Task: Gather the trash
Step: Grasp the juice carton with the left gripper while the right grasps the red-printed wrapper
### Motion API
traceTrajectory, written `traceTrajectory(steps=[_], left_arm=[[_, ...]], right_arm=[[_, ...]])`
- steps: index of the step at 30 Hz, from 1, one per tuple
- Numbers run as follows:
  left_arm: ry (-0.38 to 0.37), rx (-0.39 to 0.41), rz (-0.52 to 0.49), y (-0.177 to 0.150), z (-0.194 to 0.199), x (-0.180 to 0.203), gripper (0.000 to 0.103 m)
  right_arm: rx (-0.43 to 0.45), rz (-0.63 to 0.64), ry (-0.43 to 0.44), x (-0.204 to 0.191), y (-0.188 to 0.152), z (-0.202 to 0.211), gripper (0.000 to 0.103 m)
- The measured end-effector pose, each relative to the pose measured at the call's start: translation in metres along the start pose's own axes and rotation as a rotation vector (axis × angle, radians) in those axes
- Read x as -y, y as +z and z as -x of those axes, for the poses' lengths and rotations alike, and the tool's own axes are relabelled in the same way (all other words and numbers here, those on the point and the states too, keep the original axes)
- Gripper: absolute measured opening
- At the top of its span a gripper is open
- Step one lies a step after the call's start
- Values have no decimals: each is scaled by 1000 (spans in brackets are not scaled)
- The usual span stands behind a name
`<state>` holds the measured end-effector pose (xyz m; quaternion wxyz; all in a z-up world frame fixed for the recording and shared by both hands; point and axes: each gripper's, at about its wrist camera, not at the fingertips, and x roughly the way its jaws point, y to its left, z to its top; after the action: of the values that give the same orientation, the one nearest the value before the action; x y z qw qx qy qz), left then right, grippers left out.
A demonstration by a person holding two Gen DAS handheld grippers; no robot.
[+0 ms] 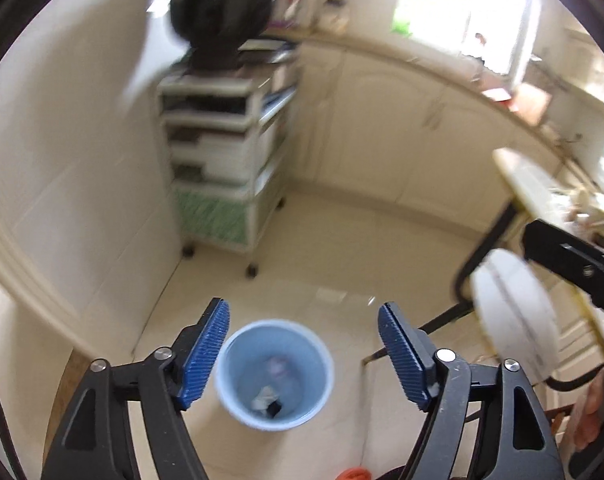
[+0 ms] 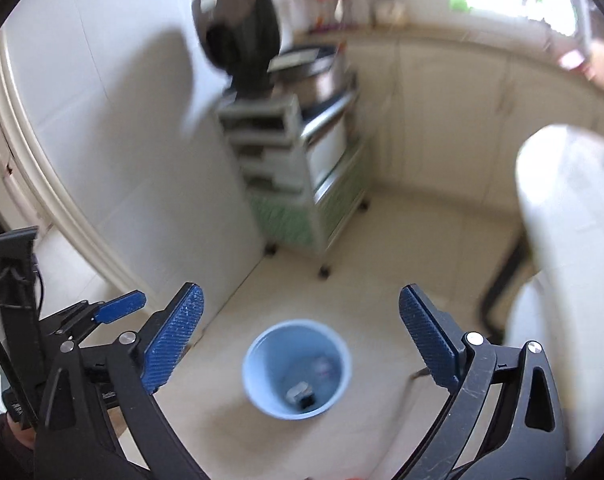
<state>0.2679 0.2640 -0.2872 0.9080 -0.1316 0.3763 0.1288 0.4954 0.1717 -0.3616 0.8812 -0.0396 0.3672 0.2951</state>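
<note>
Left wrist view: the left gripper (image 1: 303, 354) hangs spread wide, its ribbed blue pads (image 1: 206, 354) empty, above a round pale-blue plastic waste bin (image 1: 238, 384) on glossy cream floor tiles (image 1: 341, 256); crumpled trash (image 1: 268, 396) lies at its bottom.

Right wrist view: the right gripper (image 2: 300, 338) is likewise spread and empty over the same bin (image 2: 258, 384), scraps (image 2: 302, 394) inside. A wheeled drawer cart (image 2: 298, 168) stands behind.

1. We see bright daylight pouring through the blown-out white window (image 1: 461, 4), with detail lost in glare.
2. Motion blur smears both views; the round pale-blue plastic bin (image 2: 296, 369) looks soft.
3. A broad grey shadow falls on the white tiled wall (image 1: 82, 120).
4. Fisheye bending curves the edges, inside dark corners.
</note>
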Motion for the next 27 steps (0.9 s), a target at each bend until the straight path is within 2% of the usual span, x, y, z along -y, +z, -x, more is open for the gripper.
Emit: traceTrajectory(steps=[5, 8, 12, 14, 18, 23, 27], left_arm=[[-78, 67, -123, 5, 26, 73, 79], [-122, 121, -217, 8, 47, 136, 82], [-212, 141, -313, 14, 40, 197, 83], [-269, 148, -374, 16, 42, 240, 83], [-371, 101, -418, 40, 14, 295, 83], [-372, 73, -508, 64, -24, 364, 83], [-367, 61, -541, 93, -77, 388, 83]], right_arm=[[115, -29, -120, 44, 1, 89, 103], [170, -82, -187, 81, 0, 134, 103], [200, -159, -302, 136, -13, 183, 103], [197, -198, -350, 166, -22, 206, 103], [169, -266, -429, 219, -34, 223, 103], [129, -301, -455, 270, -38, 225, 103], [96, -326, -443, 301, -45, 221, 103]])
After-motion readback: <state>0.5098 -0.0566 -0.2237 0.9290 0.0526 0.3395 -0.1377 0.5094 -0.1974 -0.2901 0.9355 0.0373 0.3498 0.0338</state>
